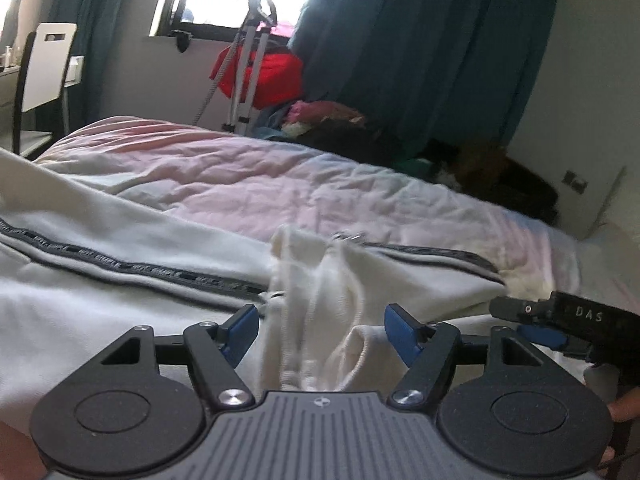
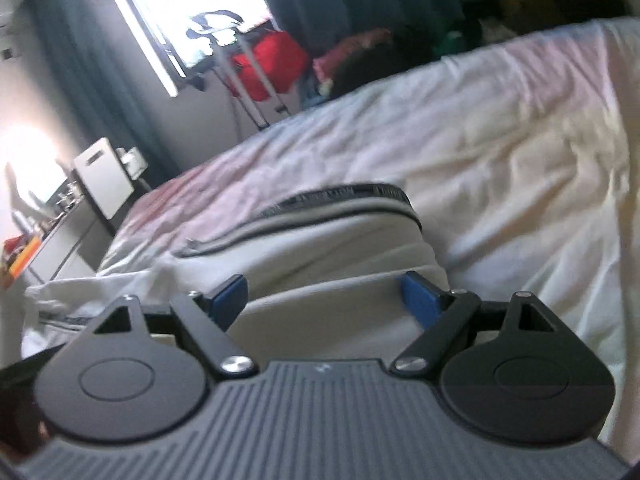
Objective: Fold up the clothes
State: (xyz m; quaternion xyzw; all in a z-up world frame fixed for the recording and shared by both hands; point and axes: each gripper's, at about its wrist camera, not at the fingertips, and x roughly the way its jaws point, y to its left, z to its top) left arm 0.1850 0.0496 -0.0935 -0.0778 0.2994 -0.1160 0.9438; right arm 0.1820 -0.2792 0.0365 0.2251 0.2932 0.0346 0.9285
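Observation:
A white garment (image 1: pixel 120 292) with dark lettered stripes lies on the bed, its bunched waistband with drawstrings (image 1: pixel 320 280) rising between my fingers. My left gripper (image 1: pixel 322 330) is open, blue pads on either side of the bunched cloth. My right gripper (image 2: pixel 326 300) is open just over a folded part of the same garment (image 2: pixel 340 236); the dark stripe (image 2: pixel 344 196) curves beyond it. The right gripper also shows at the right edge of the left wrist view (image 1: pixel 560 320).
The pale pink and white bedsheet (image 1: pixel 280 184) stretches beyond the garment. A pile of clothes (image 1: pixel 340 120), a red bag on a stand (image 1: pixel 260 72), teal curtains (image 1: pixel 420 40) and a white chair (image 1: pixel 44 68) stand past the bed.

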